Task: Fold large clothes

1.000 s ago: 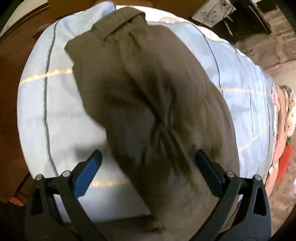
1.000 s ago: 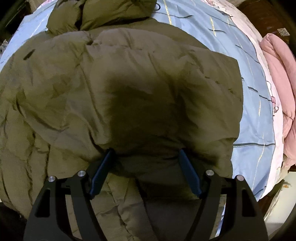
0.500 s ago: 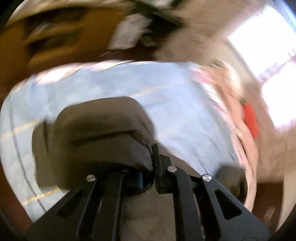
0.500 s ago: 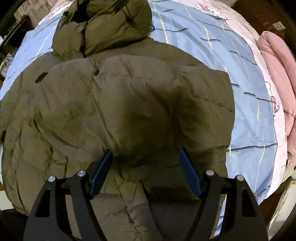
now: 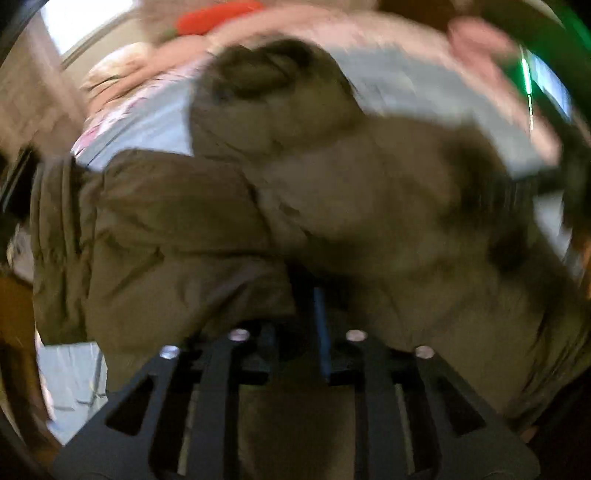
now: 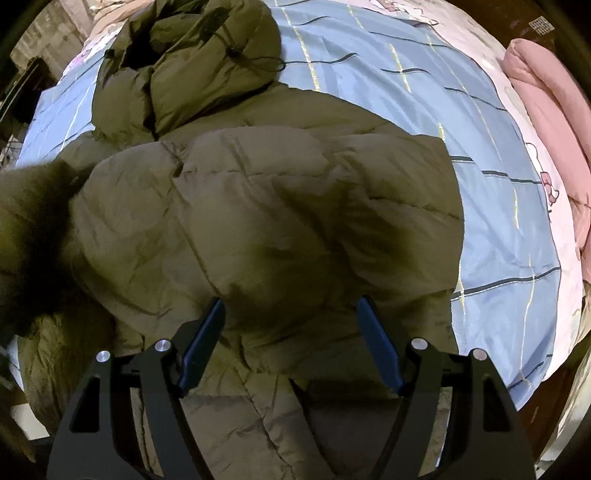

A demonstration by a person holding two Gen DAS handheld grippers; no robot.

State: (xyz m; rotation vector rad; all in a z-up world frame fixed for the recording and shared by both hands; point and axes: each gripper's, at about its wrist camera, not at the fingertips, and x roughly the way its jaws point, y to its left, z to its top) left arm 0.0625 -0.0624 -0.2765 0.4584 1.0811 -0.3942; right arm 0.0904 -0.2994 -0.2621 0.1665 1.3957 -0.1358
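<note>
An olive-green puffer jacket (image 6: 266, 221) lies on a blue checked bedsheet (image 6: 498, 206), its hood (image 6: 192, 62) at the far end. My right gripper (image 6: 291, 332) is open and empty, hovering just above the jacket's folded right side. In the blurred left wrist view my left gripper (image 5: 299, 314) is shut on a fold of the jacket's sleeve (image 5: 166, 236) and holds it over the jacket body (image 5: 388, 206). That sleeve shows as a dark blur at the left edge of the right wrist view (image 6: 29, 236).
A pink quilt (image 6: 546, 122) lies along the bed's right side, with pink patterned bedding (image 5: 122, 110) and a red item (image 5: 218, 16) near the hood end. Dark wooden furniture stands past the bed's edges.
My left gripper closed on the sleeve and swung it up and across over the jacket body. My right gripper stayed open and drew back slightly, showing more of the hood.
</note>
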